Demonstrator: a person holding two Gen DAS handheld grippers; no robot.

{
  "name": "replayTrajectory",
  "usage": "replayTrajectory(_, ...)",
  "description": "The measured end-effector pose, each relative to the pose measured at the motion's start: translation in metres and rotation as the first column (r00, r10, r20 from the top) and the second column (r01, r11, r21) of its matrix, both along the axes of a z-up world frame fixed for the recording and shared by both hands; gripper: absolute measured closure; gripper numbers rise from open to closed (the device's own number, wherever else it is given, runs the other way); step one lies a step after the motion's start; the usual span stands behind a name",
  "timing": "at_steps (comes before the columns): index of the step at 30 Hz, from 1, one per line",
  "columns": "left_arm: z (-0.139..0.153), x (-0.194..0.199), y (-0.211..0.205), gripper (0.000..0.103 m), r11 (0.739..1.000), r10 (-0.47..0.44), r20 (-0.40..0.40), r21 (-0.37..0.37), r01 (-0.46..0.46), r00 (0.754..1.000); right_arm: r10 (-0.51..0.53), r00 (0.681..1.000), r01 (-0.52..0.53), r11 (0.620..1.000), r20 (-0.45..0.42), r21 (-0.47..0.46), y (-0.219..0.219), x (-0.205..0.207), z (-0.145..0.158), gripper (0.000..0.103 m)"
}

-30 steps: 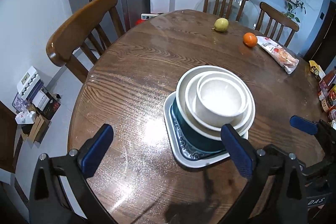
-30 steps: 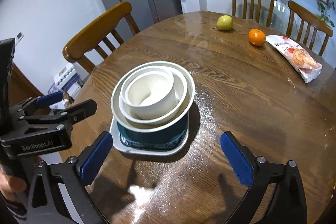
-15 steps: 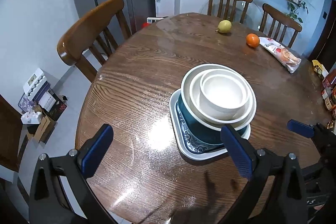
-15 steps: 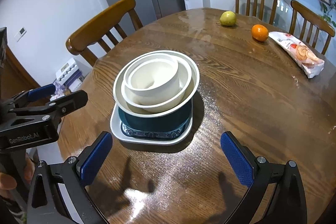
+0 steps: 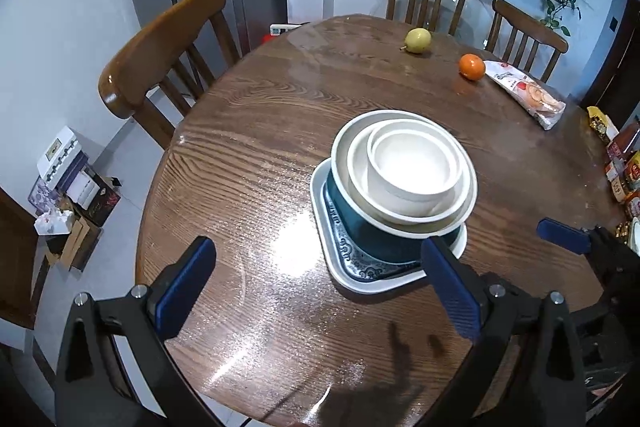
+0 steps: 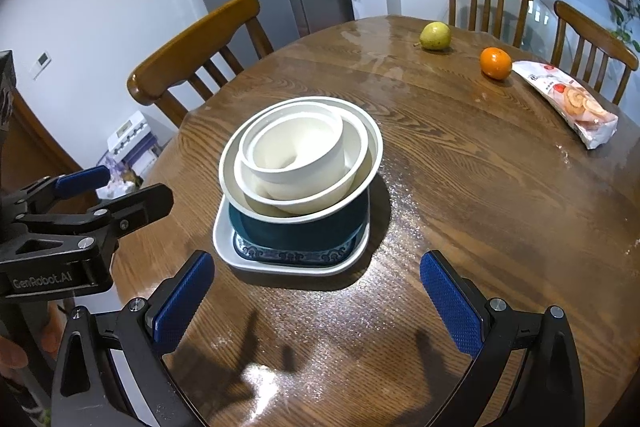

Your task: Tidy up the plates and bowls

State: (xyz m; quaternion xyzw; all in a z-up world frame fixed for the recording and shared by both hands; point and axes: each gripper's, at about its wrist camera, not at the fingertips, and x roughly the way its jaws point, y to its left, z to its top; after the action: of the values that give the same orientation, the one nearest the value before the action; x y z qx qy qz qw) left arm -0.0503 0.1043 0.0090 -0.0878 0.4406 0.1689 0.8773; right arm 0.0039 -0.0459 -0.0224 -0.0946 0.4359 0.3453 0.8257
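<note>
A stack of dishes stands mid-table: a square white plate (image 5: 360,279) (image 6: 280,267) with a blue patterned centre, a dark teal bowl (image 5: 372,239) (image 6: 304,231) with a white inside, a medium white bowl (image 5: 360,183) (image 6: 352,147), and a small white bowl (image 5: 412,167) (image 6: 296,151) tilted in it. My left gripper (image 5: 320,291) hangs open above the near table edge, short of the stack. My right gripper (image 6: 316,291) is open too, just in front of the plate. Neither holds anything. The left gripper (image 6: 80,195) also shows at the left of the right wrist view.
On the round wooden table (image 5: 260,155) lie a pear (image 5: 417,41), an orange (image 5: 472,67) and a snack bag (image 5: 528,95) at the far side. Wooden chairs (image 5: 160,51) stand around it. Boxes (image 5: 68,183) sit on the floor at left; packets (image 5: 624,163) line the right edge.
Both grippers have drawn back and risen from the stack, which now sits farther ahead. The dishes have not moved and both grippers stay open.
</note>
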Motion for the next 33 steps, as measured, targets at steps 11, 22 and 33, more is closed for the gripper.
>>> replayTrajectory(11,-0.011,-0.007,0.001,0.001,0.997,0.033,-0.034,0.066,-0.031,0.999,-0.003,1.000,0.003,1.000,0.003,-0.014,0.001,0.001,-0.001,0.001)
replayTrajectory(22,-0.022,-0.007,0.003,0.001,0.998,0.039,-0.057,0.044,-0.037,0.998,-0.006,1.000,0.006,1.000,-0.006,-0.029,0.002,0.003,-0.004,0.001)
replayTrajectory(33,-0.026,-0.007,-0.002,0.001,0.998,0.035,-0.069,0.045,-0.032,0.997,-0.010,1.000,0.010,1.000,-0.006,-0.024,-0.001,0.005,-0.004,0.001)
